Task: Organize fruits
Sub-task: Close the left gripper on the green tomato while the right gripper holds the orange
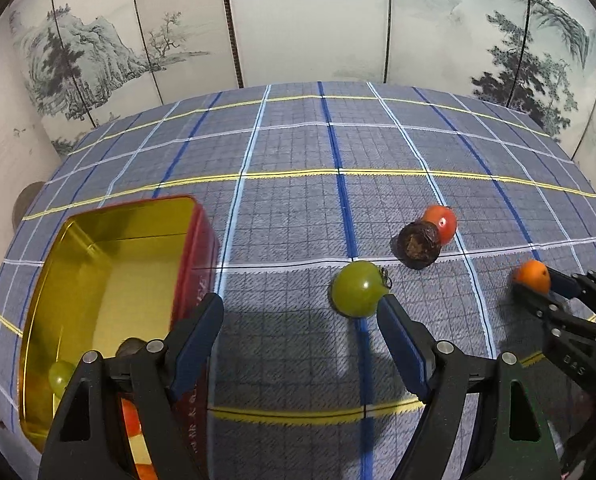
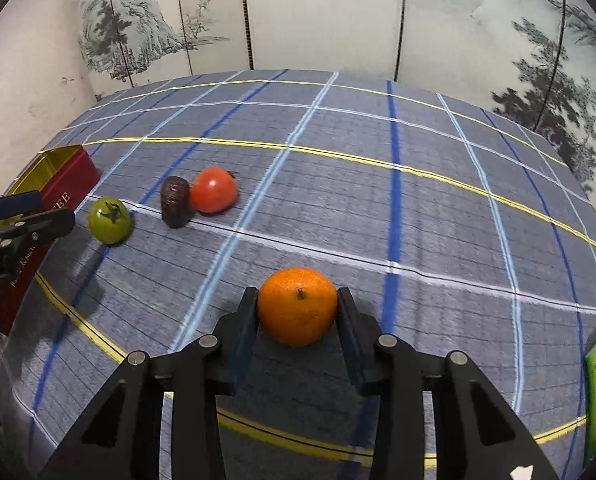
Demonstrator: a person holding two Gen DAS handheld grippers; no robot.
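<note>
Orange fruit, a small mandarin (image 2: pixel 297 306), sits between the pads of my right gripper (image 2: pixel 297 308), which pinch it on both sides above the checked tablecloth (image 2: pixel 418 200). My left gripper (image 1: pixel 300 312) is spread wide and holds nothing; its right finger is just beside a green tomato (image 1: pixel 358 289) on the cloth. Farther back I see a dark brown fruit (image 1: pixel 419 245) touching a red tomato (image 1: pixel 442 222). At the left stands a red tin (image 1: pixel 196 248) with gold inside, where some fruits already lie.
</note>
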